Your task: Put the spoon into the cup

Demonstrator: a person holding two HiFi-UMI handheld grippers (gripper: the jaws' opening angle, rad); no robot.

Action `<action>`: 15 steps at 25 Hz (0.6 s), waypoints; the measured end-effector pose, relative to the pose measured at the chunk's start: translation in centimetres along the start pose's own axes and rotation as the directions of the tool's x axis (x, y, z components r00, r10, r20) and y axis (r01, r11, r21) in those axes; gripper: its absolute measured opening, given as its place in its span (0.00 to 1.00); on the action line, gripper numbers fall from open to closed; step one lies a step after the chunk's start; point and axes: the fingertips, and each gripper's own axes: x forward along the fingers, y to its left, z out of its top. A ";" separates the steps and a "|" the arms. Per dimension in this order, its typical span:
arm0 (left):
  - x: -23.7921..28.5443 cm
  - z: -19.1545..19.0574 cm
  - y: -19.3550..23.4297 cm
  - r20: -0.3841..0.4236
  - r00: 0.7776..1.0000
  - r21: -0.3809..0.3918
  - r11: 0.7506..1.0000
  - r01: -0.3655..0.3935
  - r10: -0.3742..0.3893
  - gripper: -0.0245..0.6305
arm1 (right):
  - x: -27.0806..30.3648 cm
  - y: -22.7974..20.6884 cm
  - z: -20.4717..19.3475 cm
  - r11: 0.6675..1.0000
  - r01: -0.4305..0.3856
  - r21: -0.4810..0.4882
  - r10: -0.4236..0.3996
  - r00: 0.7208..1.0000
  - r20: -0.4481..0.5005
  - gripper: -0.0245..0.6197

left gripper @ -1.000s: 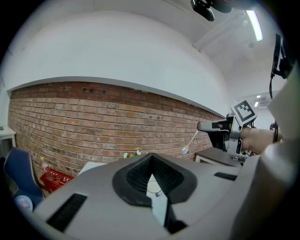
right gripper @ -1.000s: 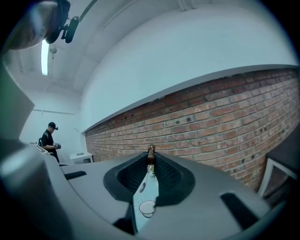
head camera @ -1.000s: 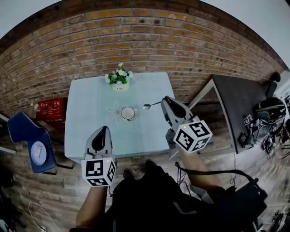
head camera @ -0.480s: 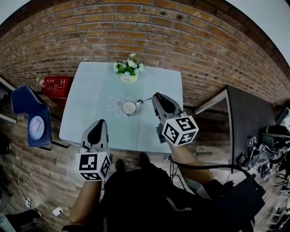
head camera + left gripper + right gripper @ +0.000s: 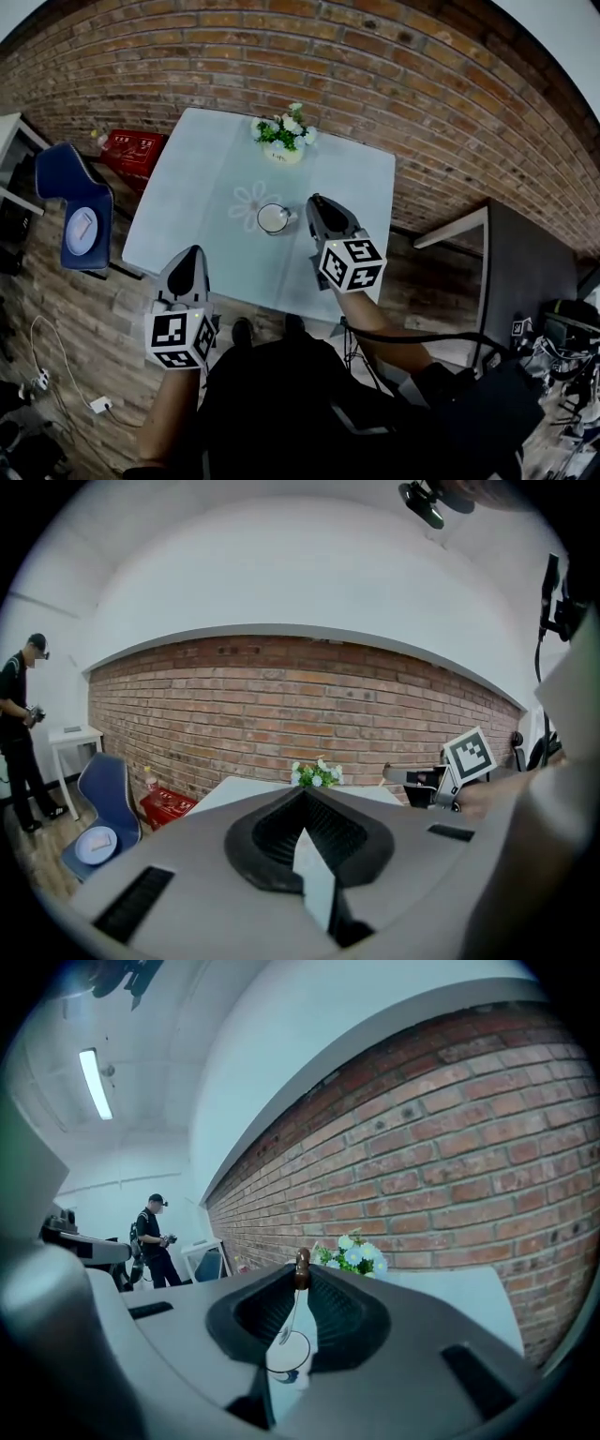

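A white cup [image 5: 273, 217] stands near the middle of the pale blue table [image 5: 206, 187]. My right gripper [image 5: 314, 202] hovers just to the right of it, shut on the spoon's brown handle end [image 5: 302, 1265]. The thin shaft and bowl [image 5: 282, 1333] slant down over the cup's rim [image 5: 287, 1354]. In the head view the gripper hides the spoon. My left gripper [image 5: 192, 253] hangs at the table's near edge, left of the cup; its jaws meet at the tips [image 5: 302, 799] with nothing between them.
A pot of white flowers [image 5: 283, 141] stands at the table's far side by the brick wall. A blue chair [image 5: 66, 202] and a red crate [image 5: 136, 150] are to the left, a dark table [image 5: 525, 272] to the right. A person [image 5: 155, 1241] stands far off.
My right gripper has carried the spoon leftwards and down, from well right of the cup to right beside it. The left gripper has sunk a little. The head view has swung.
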 end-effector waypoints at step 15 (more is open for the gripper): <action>-2.4 -1.0 1.1 -0.020 0.987 -0.028 0.987 -0.159 0.158 0.05 | 5.7 -0.2 -6.7 0.998 -0.066 0.019 0.068 0.988 -0.140 0.12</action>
